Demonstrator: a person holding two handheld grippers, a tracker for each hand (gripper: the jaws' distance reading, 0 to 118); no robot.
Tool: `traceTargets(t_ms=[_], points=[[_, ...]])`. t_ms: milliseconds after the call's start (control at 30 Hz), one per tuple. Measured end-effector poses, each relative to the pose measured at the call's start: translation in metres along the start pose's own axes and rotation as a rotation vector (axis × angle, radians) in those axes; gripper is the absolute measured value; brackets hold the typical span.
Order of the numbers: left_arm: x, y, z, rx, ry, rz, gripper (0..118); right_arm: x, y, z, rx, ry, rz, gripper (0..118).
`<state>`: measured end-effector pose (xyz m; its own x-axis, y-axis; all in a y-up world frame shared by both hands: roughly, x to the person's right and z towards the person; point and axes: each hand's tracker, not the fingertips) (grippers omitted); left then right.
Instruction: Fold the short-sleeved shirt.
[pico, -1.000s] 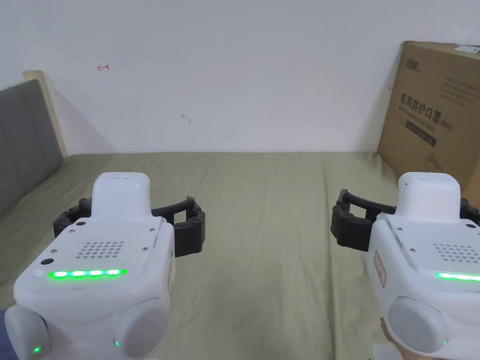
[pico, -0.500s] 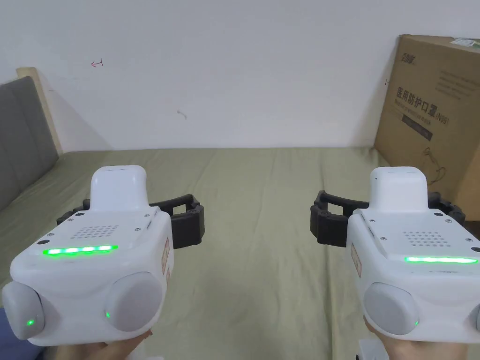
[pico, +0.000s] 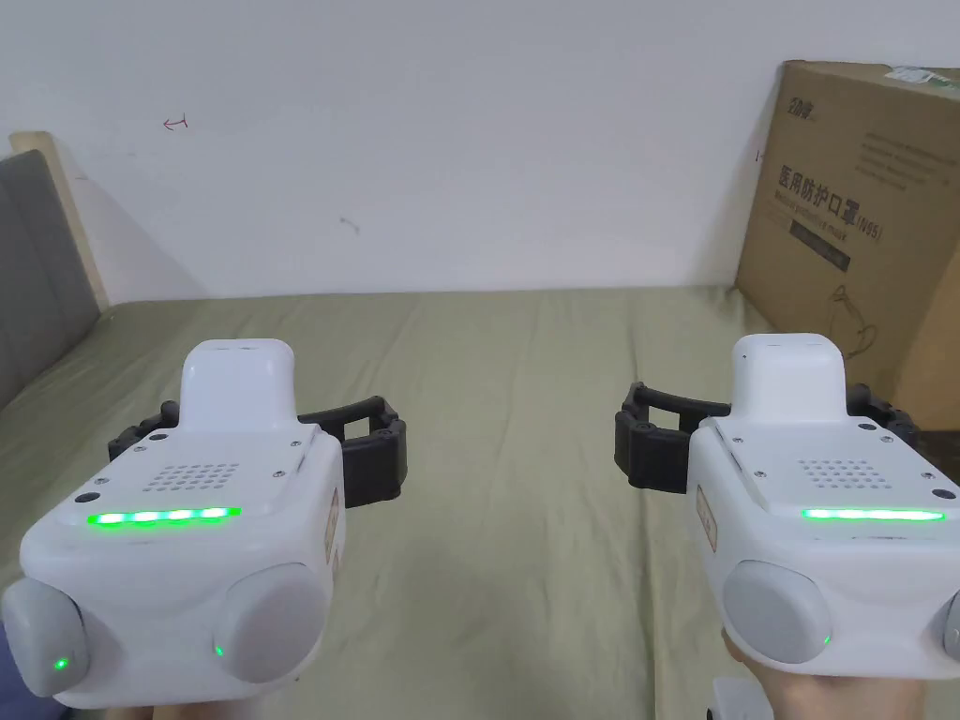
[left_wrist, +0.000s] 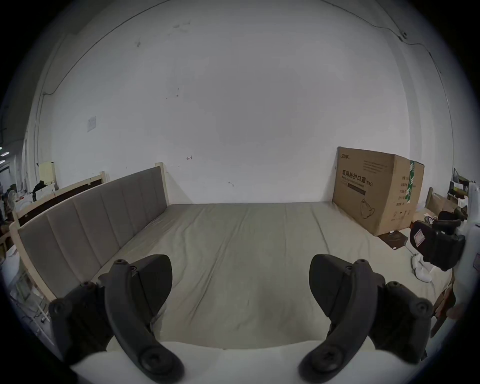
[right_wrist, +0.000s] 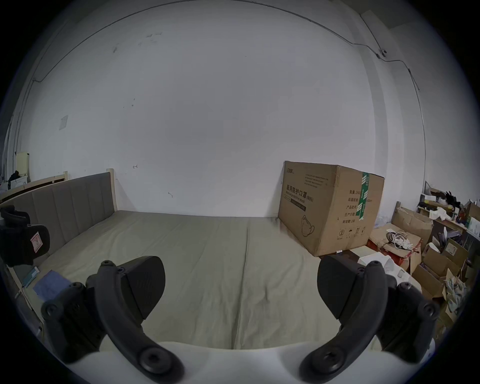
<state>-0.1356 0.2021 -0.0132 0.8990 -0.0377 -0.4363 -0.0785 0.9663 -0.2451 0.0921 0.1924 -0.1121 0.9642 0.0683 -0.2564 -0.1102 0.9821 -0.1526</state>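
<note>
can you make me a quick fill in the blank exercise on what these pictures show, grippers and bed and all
1. The left gripper and the right gripper both have their jaws ____.
2. Between the jaws of each gripper there is ____ held.
3. The sheet on the bed is a pale ____ colour.
4. The cardboard box stands at the bed's ____ side in the head view.

Missing words: open; nothing; green; right

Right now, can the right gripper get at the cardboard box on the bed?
Probably yes: the right gripper is open, and only bare bed sheet lies between it and the cardboard box.
</note>
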Motion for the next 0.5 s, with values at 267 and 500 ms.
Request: traceTargets(t_ms=[267, 500], points=[[0.007, 0.002, 0.006, 0.050, 0.031, -0.056, 109, 0.002, -0.002, 0.000, -0.007, -0.009, 0.001, 116], [0.008, 0.004, 0.007, 0.054, 0.044, -0.039, 110, 0.011, -0.009, -0.009, -0.014, -0.008, 0.004, 116]])
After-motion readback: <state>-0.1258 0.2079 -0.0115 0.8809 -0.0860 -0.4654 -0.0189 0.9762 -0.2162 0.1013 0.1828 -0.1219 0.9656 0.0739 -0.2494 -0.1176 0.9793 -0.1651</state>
